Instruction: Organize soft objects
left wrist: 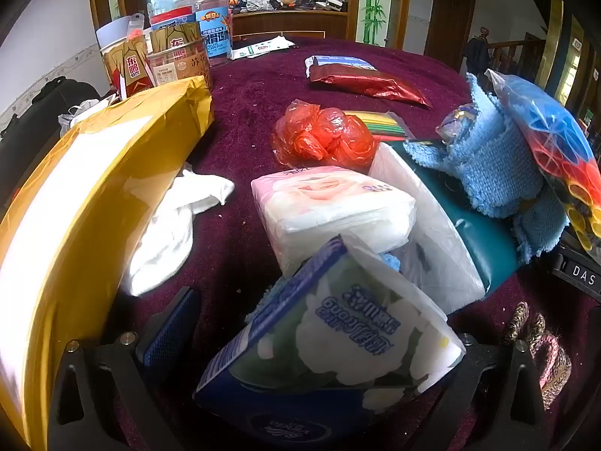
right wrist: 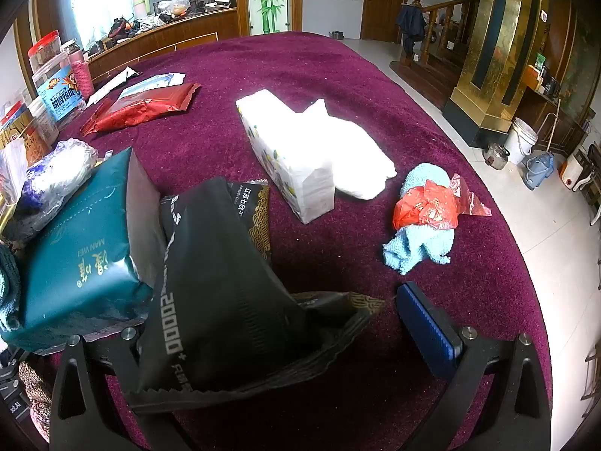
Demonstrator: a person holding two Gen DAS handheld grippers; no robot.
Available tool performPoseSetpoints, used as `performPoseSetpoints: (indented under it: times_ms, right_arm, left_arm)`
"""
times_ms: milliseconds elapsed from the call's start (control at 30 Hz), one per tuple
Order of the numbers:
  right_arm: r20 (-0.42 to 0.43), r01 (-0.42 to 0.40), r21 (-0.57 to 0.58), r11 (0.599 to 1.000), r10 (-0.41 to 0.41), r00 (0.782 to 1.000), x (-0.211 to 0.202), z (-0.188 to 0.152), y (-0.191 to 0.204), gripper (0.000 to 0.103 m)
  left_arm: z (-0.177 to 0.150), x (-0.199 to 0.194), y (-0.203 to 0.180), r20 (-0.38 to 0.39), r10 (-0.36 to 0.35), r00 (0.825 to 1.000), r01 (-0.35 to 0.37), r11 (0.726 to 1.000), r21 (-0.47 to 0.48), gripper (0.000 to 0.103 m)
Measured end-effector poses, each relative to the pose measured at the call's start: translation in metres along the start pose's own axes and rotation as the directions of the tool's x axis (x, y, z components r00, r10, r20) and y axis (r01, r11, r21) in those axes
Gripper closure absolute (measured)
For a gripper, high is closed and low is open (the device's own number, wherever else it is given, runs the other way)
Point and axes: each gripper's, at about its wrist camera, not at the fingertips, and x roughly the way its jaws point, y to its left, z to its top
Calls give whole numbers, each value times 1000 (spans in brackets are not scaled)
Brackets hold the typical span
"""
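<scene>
Maroon cloth covers the surface (right wrist: 338, 75). Two tissue packs (left wrist: 330, 203) and one blue towel (left wrist: 492, 158) are seen ahead of the wide-open left gripper (left wrist: 319, 342). One black pouch (right wrist: 225, 282) lies between the spread, unpressing right gripper (right wrist: 293, 323) fingers.

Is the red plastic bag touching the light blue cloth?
Touching. The right wrist view shows the red plastic bag lying directly on the light blue cloth, no gap.
</scene>
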Motion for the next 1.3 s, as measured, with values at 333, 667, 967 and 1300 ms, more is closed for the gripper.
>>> performPoseSetpoints:
  times_ms: [333,667,967,1300]
  right_arm:
    - [-1,2,-1,1000,-2,1000,0,0,0,0]
    - [-1,2,-1,1000,-2,1000,0,0,0,0]
    - [-1,2,-1,1000,-2,1000,0,0,0,0]
    - [-1,2,-1,1000,-2,1000,0,0,0,0]
  left_arm:
    - [0,0,0,0,1,1000,-1,1000,1,0]
    - [0,-1,-3,2,-2,1000,2,1000,14,0]
    - [1,1,-4,1,-2,1000,2,1000,12,0]
    - [1,1,-4,1,-2,1000,2,1000,12,0]
